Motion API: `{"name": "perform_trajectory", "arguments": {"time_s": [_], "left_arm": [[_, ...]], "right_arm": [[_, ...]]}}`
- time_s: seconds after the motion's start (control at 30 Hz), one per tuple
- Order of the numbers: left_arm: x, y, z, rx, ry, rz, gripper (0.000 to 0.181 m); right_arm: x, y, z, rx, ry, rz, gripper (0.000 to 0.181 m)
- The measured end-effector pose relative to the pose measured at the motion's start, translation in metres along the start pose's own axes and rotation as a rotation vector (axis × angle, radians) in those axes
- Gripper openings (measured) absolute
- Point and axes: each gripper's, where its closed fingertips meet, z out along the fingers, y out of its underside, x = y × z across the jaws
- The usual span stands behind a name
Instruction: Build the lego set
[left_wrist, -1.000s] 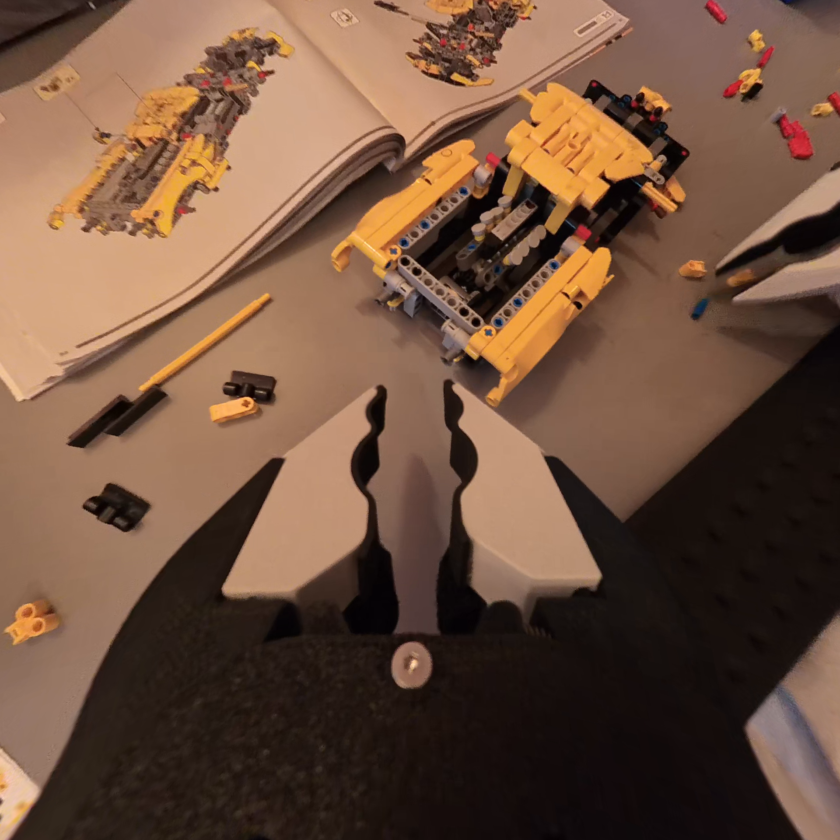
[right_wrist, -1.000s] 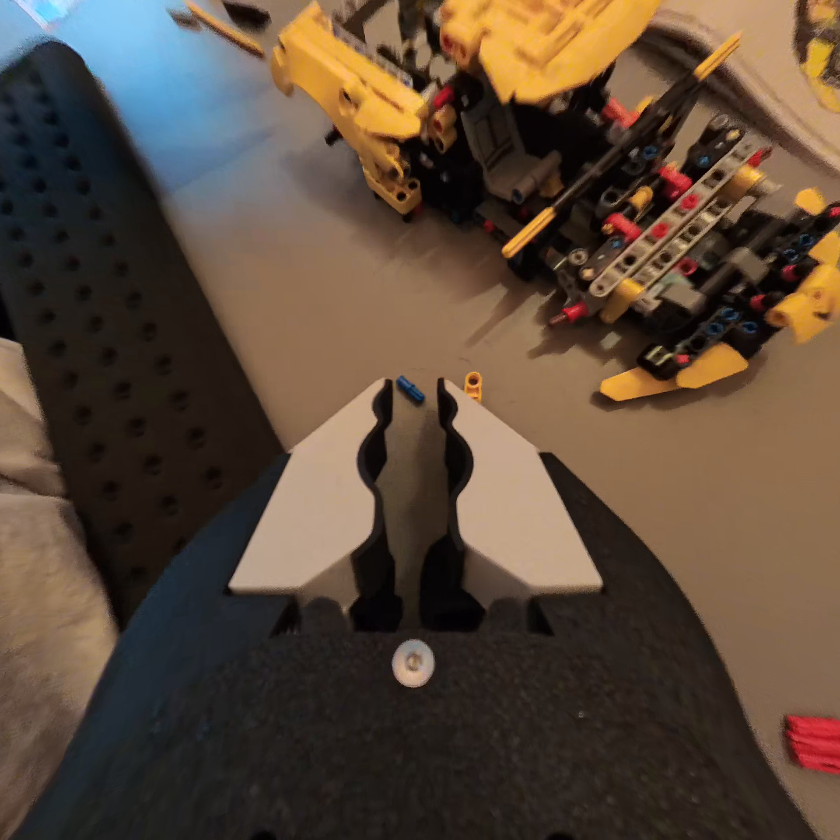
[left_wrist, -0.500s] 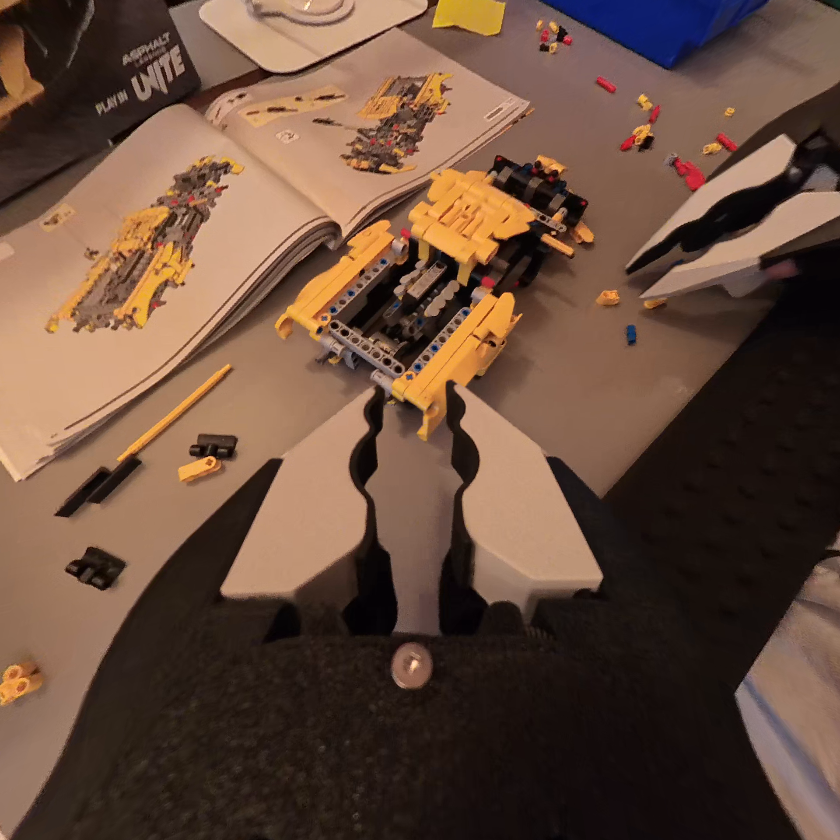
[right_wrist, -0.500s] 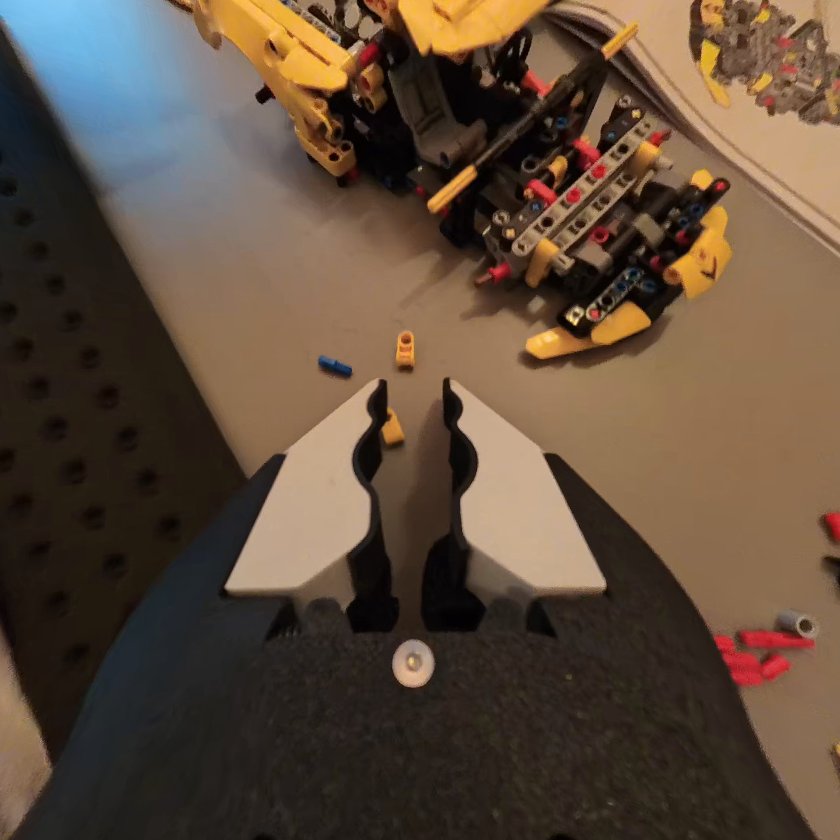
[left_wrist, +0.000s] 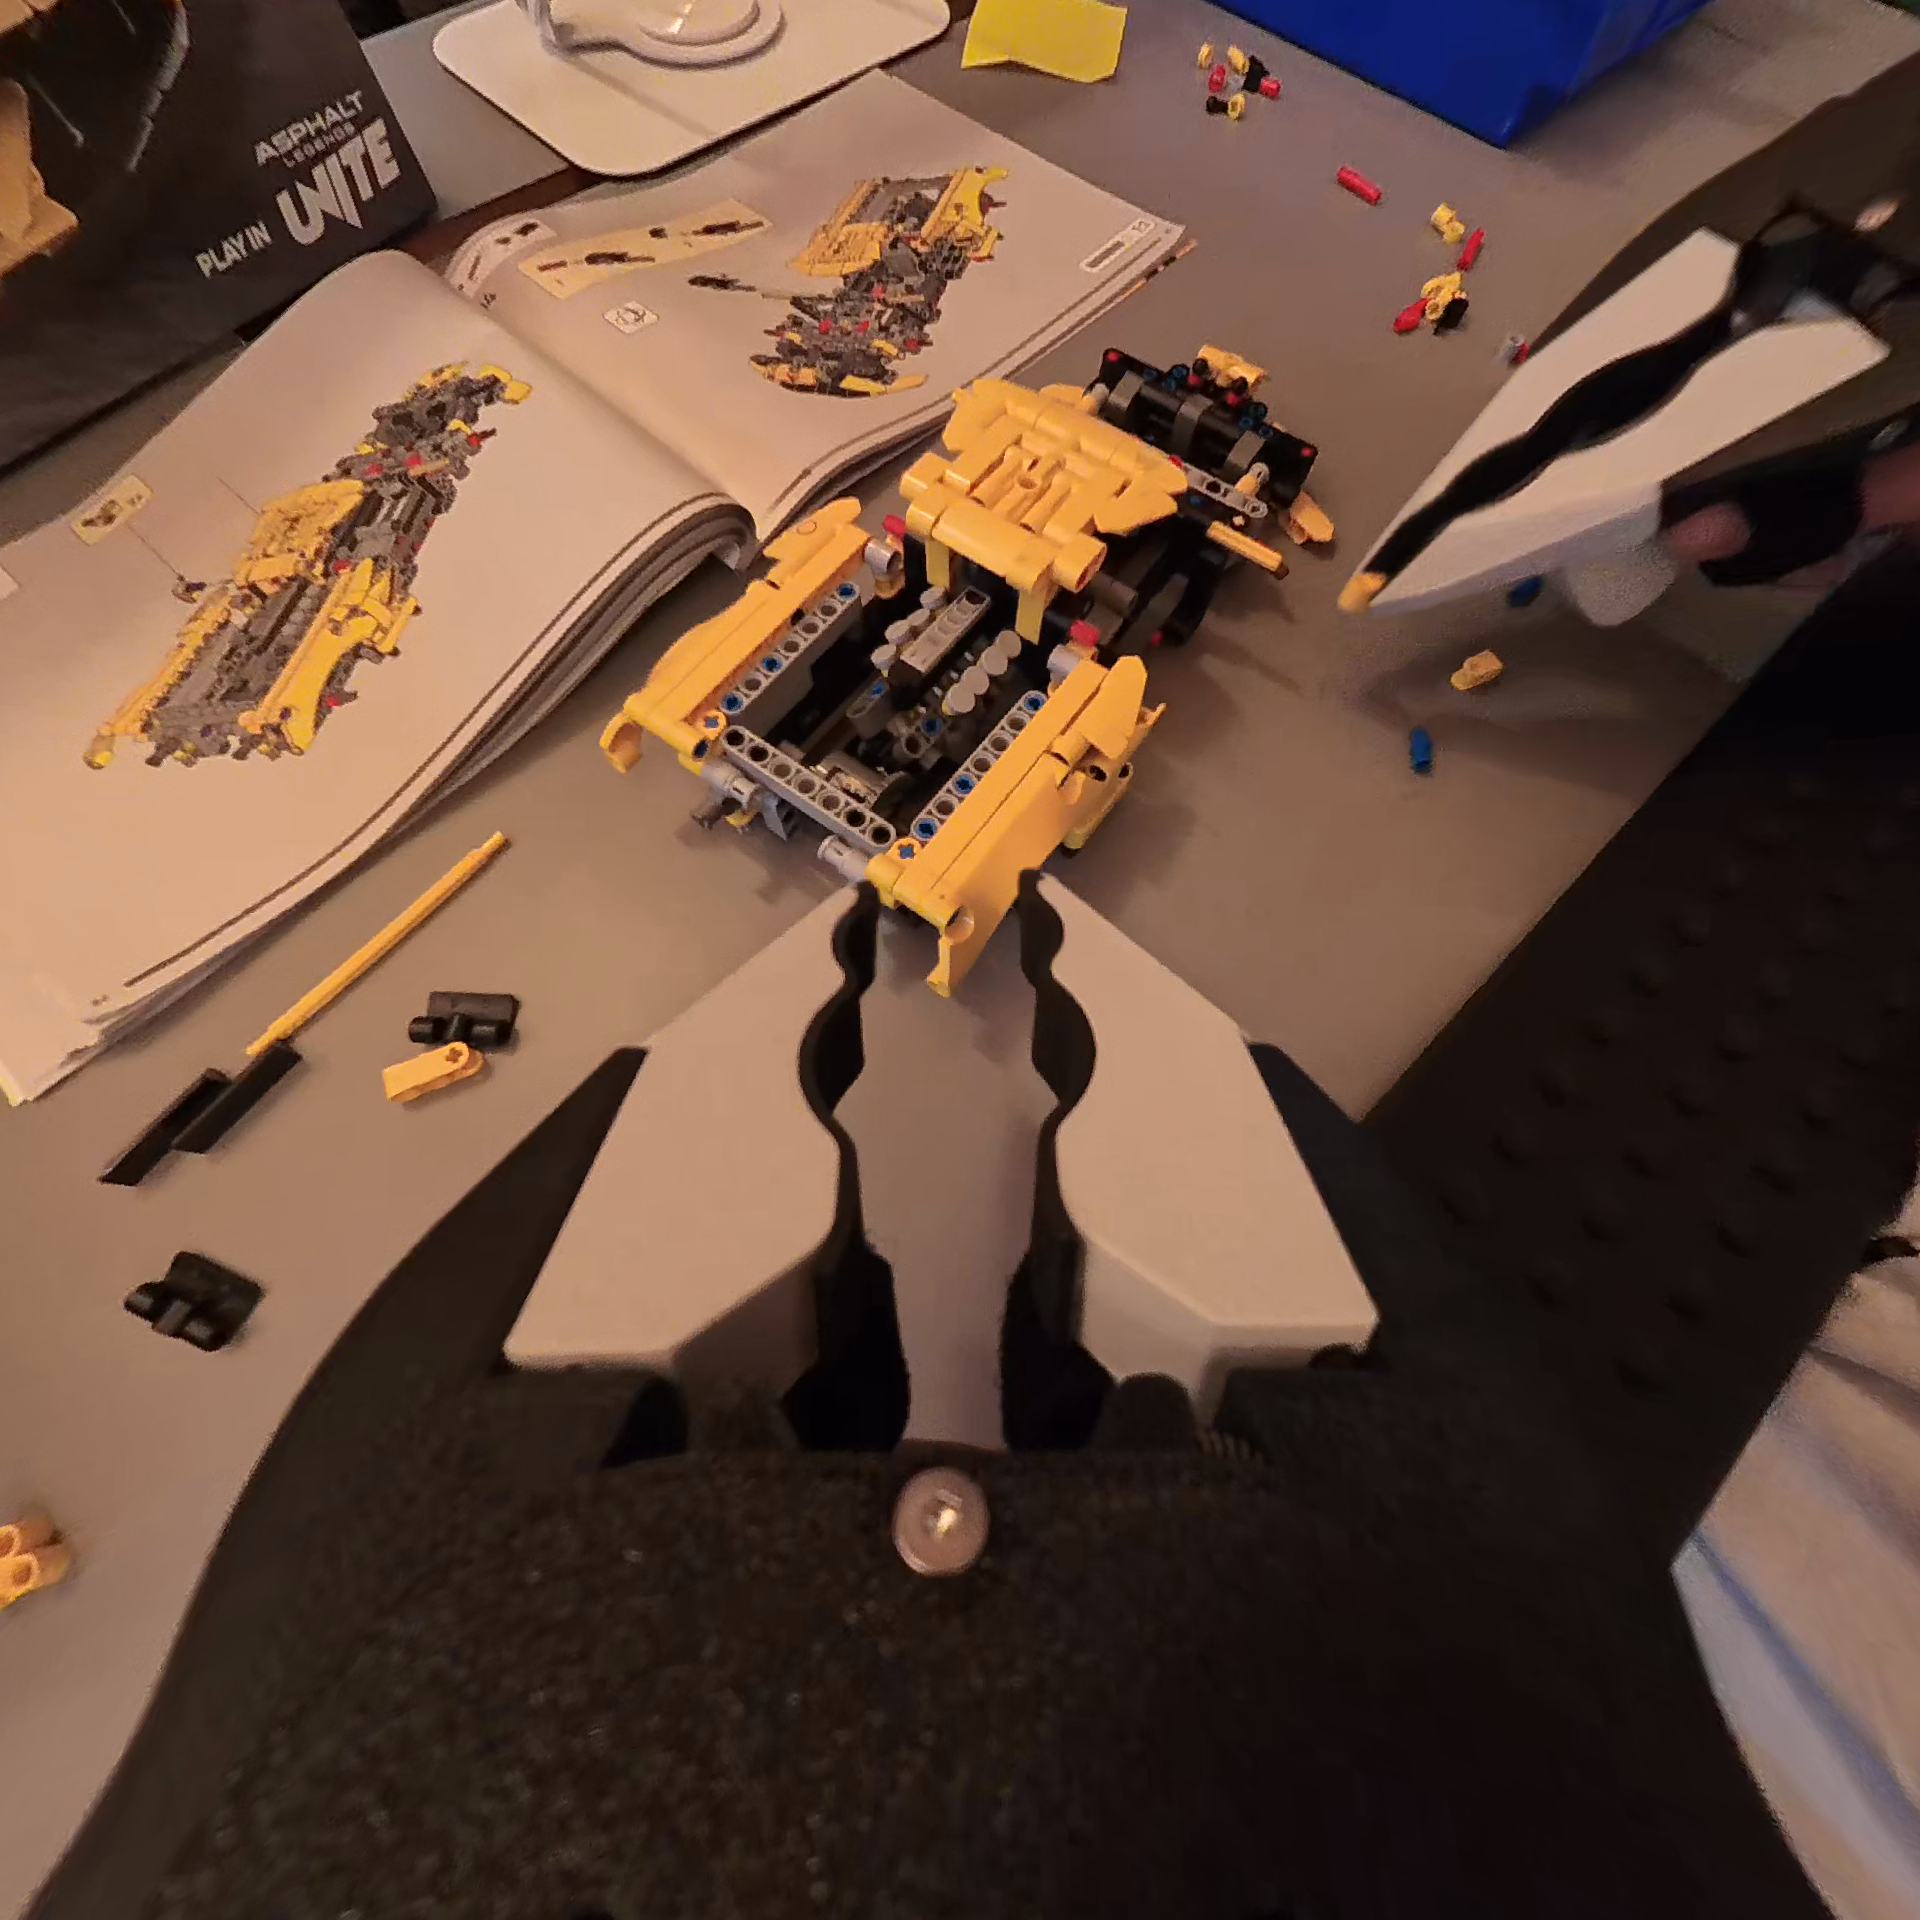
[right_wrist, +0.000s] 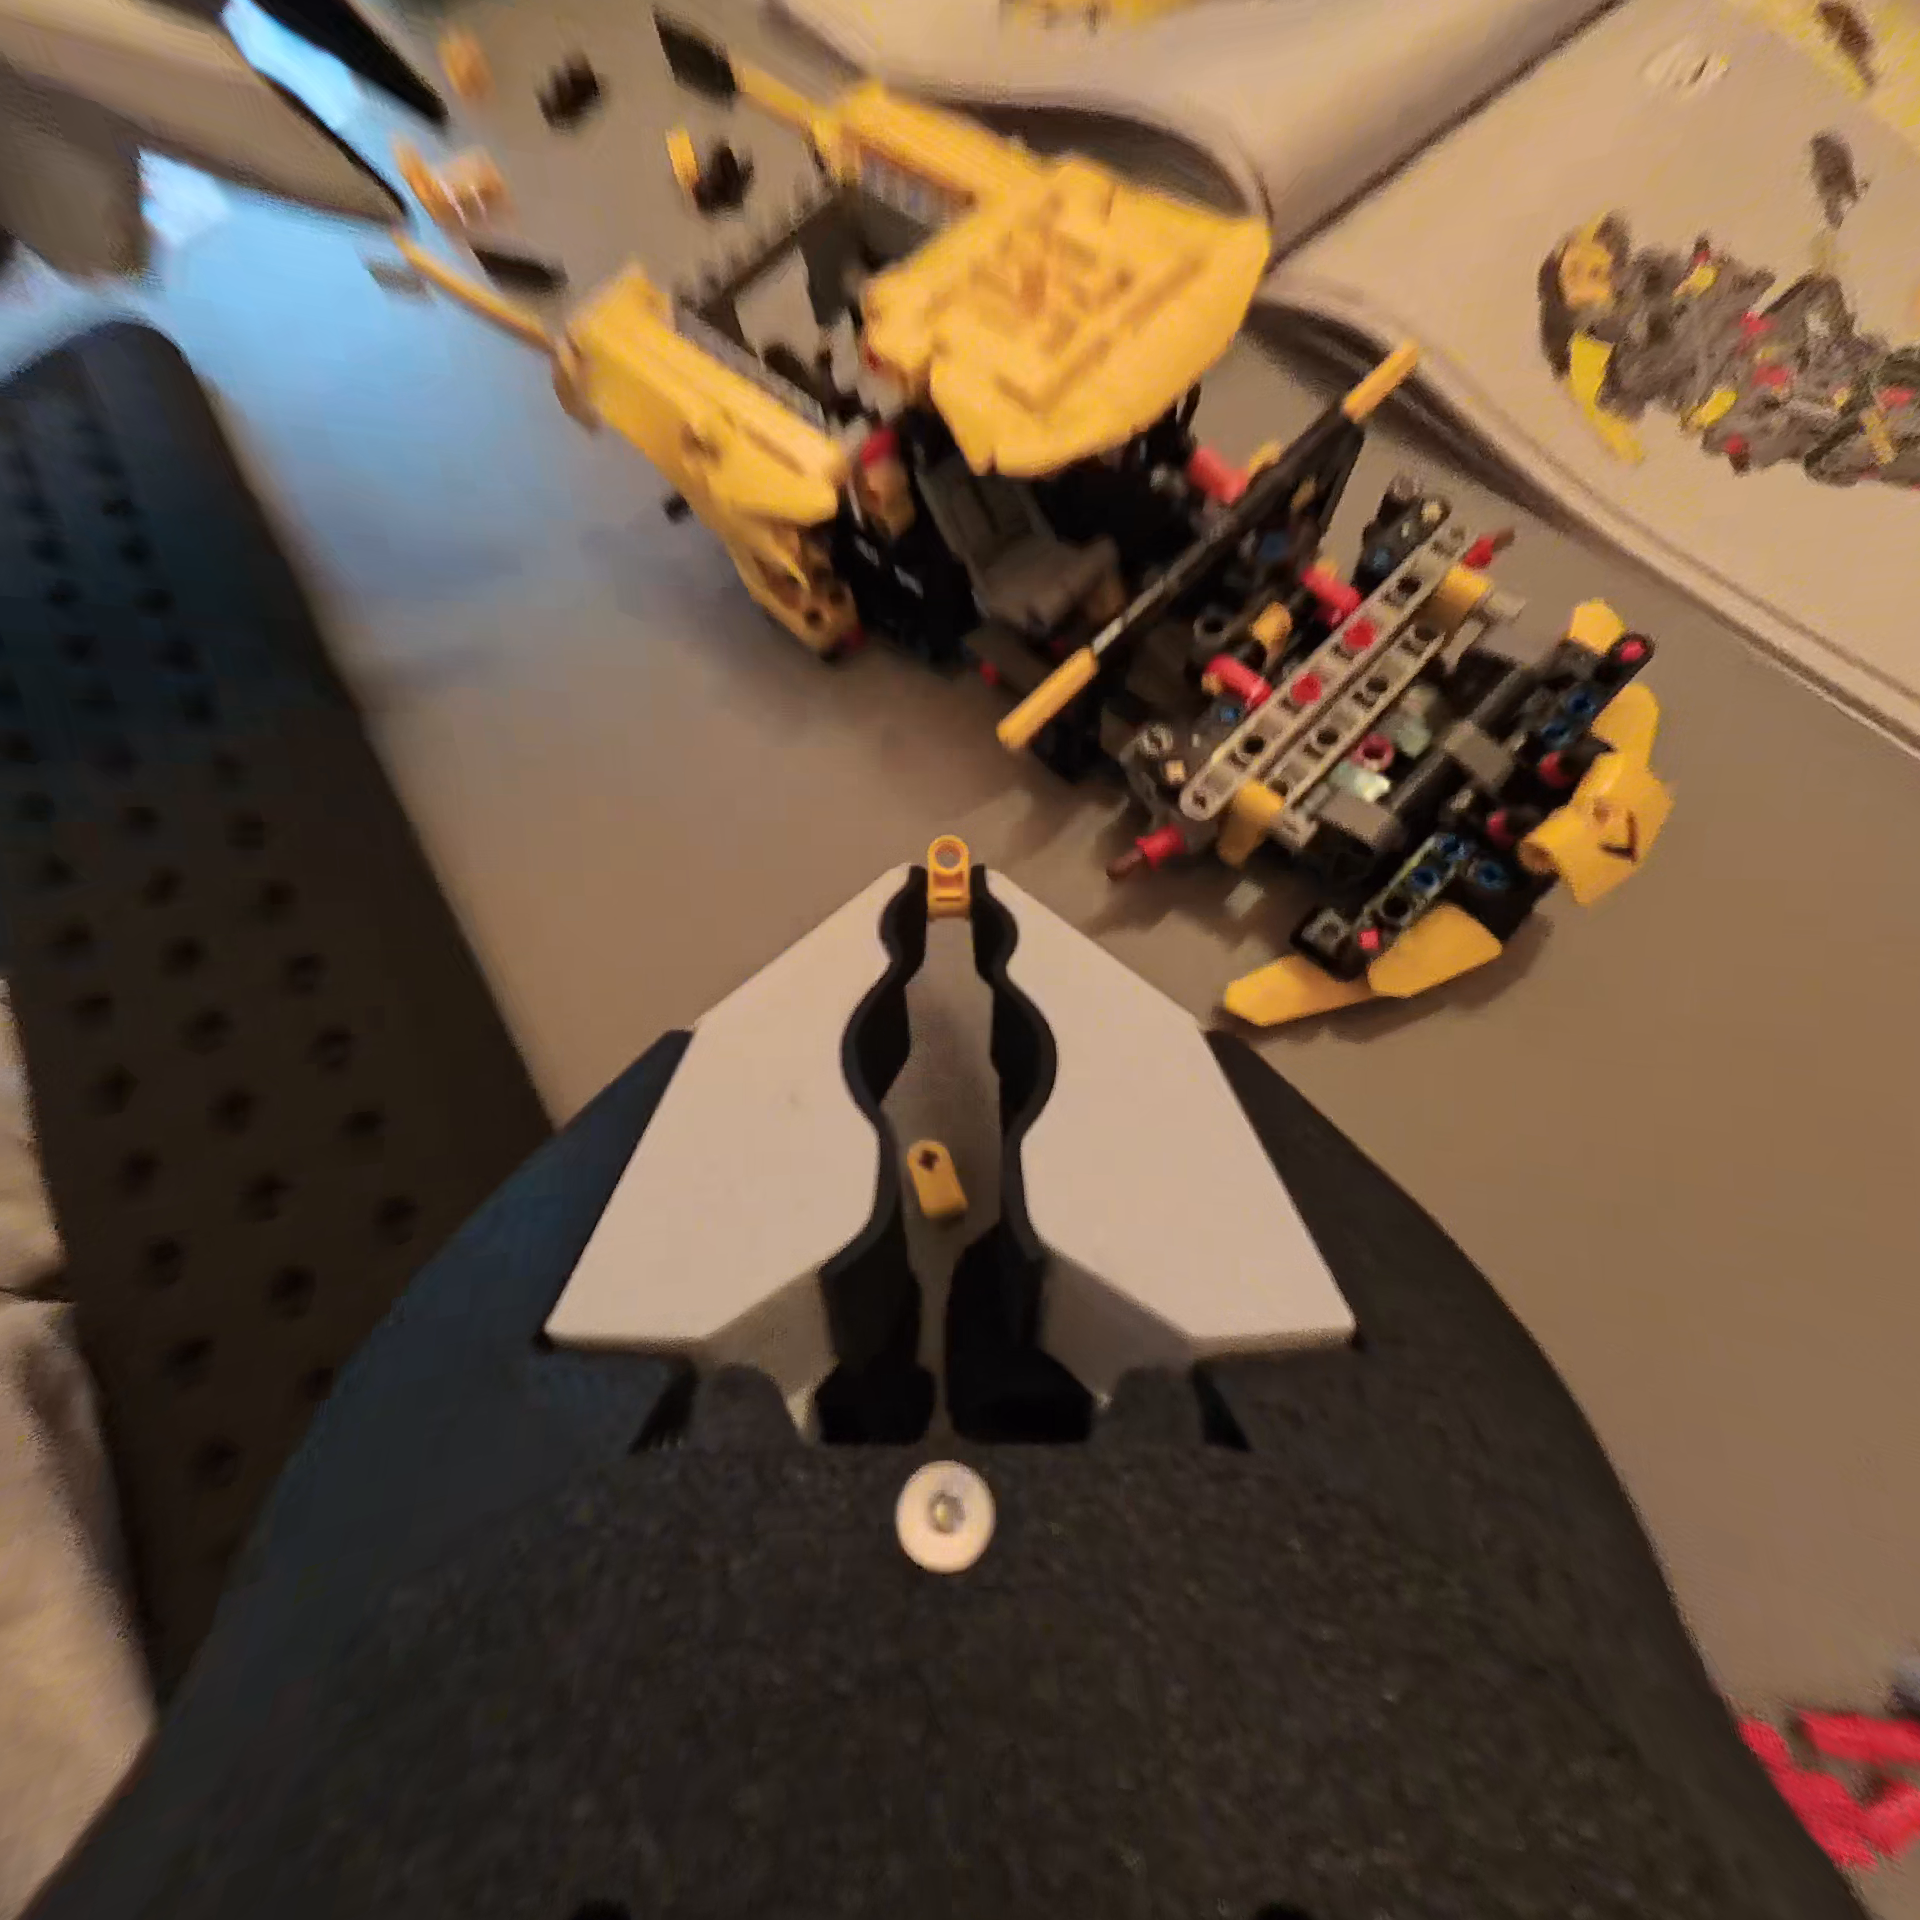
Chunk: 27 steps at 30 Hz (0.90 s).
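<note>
At the near edge of the grey table (left_wrist: 1299, 935), left wrist view: left gripper (left_wrist: 943, 896) empty, fingers set fairly wide, hanging above the surface. Its tips frame the nearest yellow fender of the half-built lego car (left_wrist: 966, 644), which sits on the table at 12 o'clock from the tips; whether they touch cannot be told. At 9 o'clock from the tips: a small yellow connector (left_wrist: 431, 1070), a black connector (left_wrist: 464, 1018) just beyond it, a long yellow axle (left_wrist: 379, 945) with a black piece (left_wrist: 197, 1122) at its near end. Open instruction booklet (left_wrist: 343, 582) at 10 to 11 o'clock, touching the car's far-left corner. At 2 o'clock, the right gripper (left_wrist: 1361, 592), raised, pinching a small yellow pin connector (left_wrist: 1357, 592) at its tips. A second yellow connector (left_wrist: 1475, 670) and a blue pin (left_wrist: 1419, 748) lie on the table below it.

Right wrist view: fingers narrow, closed on the pin connector (right_wrist: 950, 878), which protrudes from the tips. Loose connector (right_wrist: 935, 1177) visible on the table through the gap. Car (right_wrist: 1039, 520) beyond at 12 to 1 o'clock, blurred.

Far edge: scattered red and yellow bits (left_wrist: 1439, 296), a blue bin (left_wrist: 1507, 62).
</note>
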Motion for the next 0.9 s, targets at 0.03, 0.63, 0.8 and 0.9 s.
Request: {"name": "perform_trajectory", "arguments": {"time_s": [0.03,0.63,0.8,0.9], "left_arm": [[-0.001,-0.001,0.001,0.004,-0.003,0.005,0.027],[0.023,-0.035,0.013,0.137,0.129,0.095,0.027],[0.052,-0.070,0.030,0.224,0.098,0.224,0.027],[0.066,-0.084,0.036,0.254,0.106,0.262,0.027]], "right_arm": [[-0.003,-0.008,-0.002,0.034,-0.033,0.035,0.007],[-0.035,-0.113,-0.032,0.545,-0.700,0.723,0.006],[-0.033,-0.119,-0.036,0.613,-0.806,0.896,0.007],[-0.033,-0.115,-0.038,0.630,-0.836,0.950,0.006]]}}
